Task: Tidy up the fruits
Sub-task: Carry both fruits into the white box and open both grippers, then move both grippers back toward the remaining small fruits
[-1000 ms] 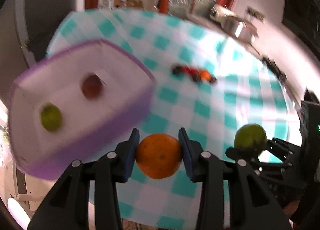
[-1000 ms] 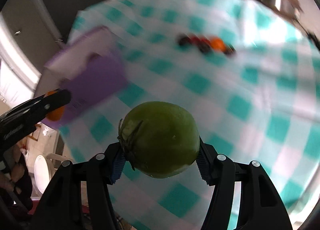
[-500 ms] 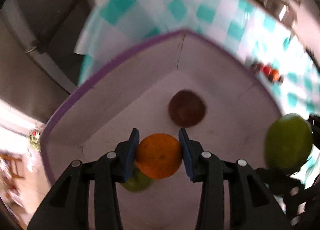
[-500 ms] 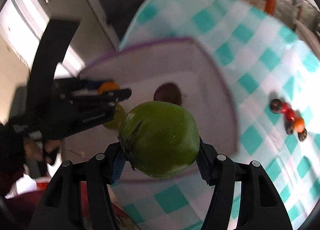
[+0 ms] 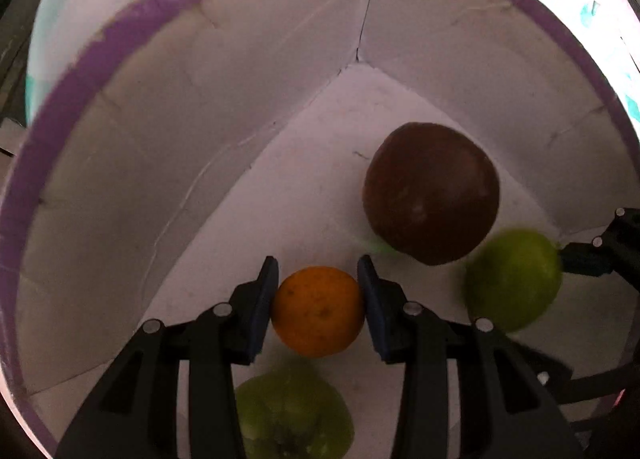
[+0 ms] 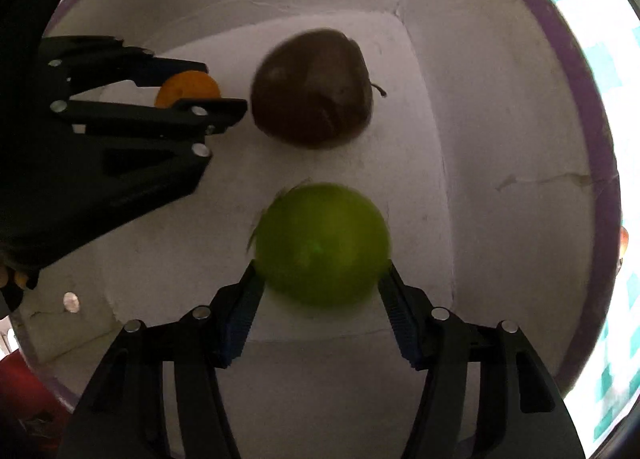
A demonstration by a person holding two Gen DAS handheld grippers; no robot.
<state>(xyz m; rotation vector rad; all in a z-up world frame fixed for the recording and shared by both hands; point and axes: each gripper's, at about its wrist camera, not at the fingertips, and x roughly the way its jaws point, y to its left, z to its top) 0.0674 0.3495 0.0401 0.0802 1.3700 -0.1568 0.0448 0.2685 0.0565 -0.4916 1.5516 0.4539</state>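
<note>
Both grippers are down inside a white box with a purple rim (image 5: 120, 35), also in the right wrist view (image 6: 592, 127). My left gripper (image 5: 318, 309) is shut on an orange (image 5: 318, 311), seen from the side in the right wrist view (image 6: 188, 88). My right gripper (image 6: 320, 299) has its jaws spread; the green fruit (image 6: 322, 245) sits blurred at the fingertips, lower than before. That fruit also shows at the right of the left wrist view (image 5: 514, 279). A dark brown fruit (image 5: 432, 193) lies on the box floor between the grippers. Another green fruit (image 5: 292, 419) lies under my left gripper.
The box walls close in on all sides. A strip of teal-and-white checked tablecloth (image 6: 624, 59) shows beyond the right rim.
Both grippers have dropped from above the box to deep inside it. The right jaws have spread and the green fruit has slipped forward out of them. The left still grips the orange.
</note>
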